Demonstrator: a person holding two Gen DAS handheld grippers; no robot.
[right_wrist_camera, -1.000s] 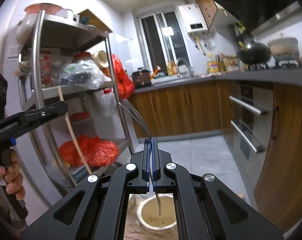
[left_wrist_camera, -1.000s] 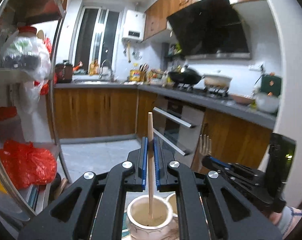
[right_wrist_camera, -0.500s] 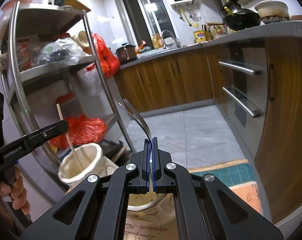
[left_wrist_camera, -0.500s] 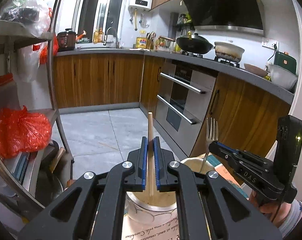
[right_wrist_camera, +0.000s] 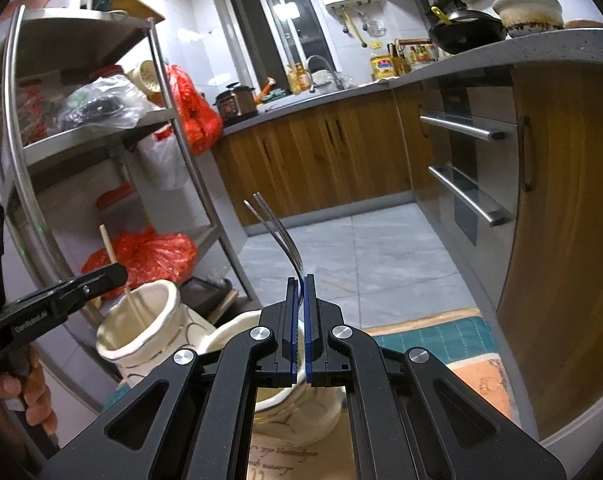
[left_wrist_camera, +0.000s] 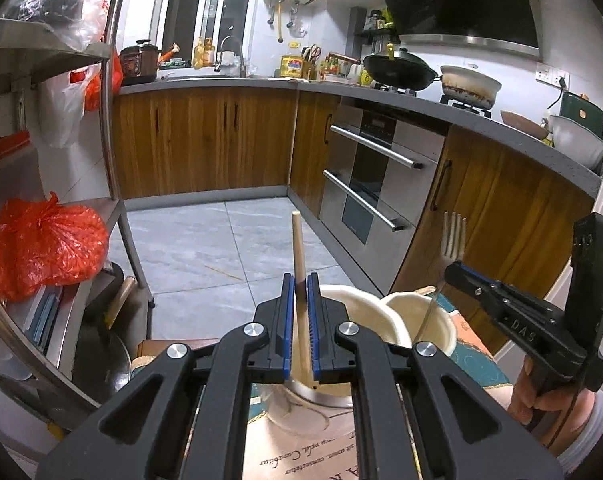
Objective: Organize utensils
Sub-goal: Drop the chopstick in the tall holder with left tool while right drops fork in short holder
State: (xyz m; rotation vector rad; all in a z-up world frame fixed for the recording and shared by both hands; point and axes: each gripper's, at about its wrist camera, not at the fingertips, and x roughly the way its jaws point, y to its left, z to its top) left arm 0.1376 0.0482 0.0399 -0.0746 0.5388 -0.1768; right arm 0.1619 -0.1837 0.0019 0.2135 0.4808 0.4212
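Note:
My left gripper (left_wrist_camera: 300,280) is shut on a wooden chopstick (left_wrist_camera: 298,240) that stands nearly upright. Its lower end reaches into a cream ceramic holder (left_wrist_camera: 365,308) just under the fingers. My right gripper (right_wrist_camera: 300,282) is shut on a metal fork (right_wrist_camera: 279,232), tines up, above a second cream holder (right_wrist_camera: 233,330). In the left wrist view the right gripper (left_wrist_camera: 452,270) shows at the right with the fork (left_wrist_camera: 454,236) over that second holder (left_wrist_camera: 437,320). The right wrist view shows the left gripper (right_wrist_camera: 117,275), the chopstick (right_wrist_camera: 111,254) and the first holder (right_wrist_camera: 141,320). The two holders stand side by side.
The holders stand on a printed paper (left_wrist_camera: 301,456) over a patterned cloth (right_wrist_camera: 433,340) at the surface's edge. A steel shelf rack (left_wrist_camera: 113,152) with red bags (left_wrist_camera: 41,248) stands left. Oven (left_wrist_camera: 373,184) and wooden cabinets (right_wrist_camera: 561,200) line the right. A hand (right_wrist_camera: 33,392) holds each gripper's handle.
Both grippers have come down and tilted forward, lowering the chopstick and the fork into the two holders, which now sit closer under the fingers. The grips have not changed.

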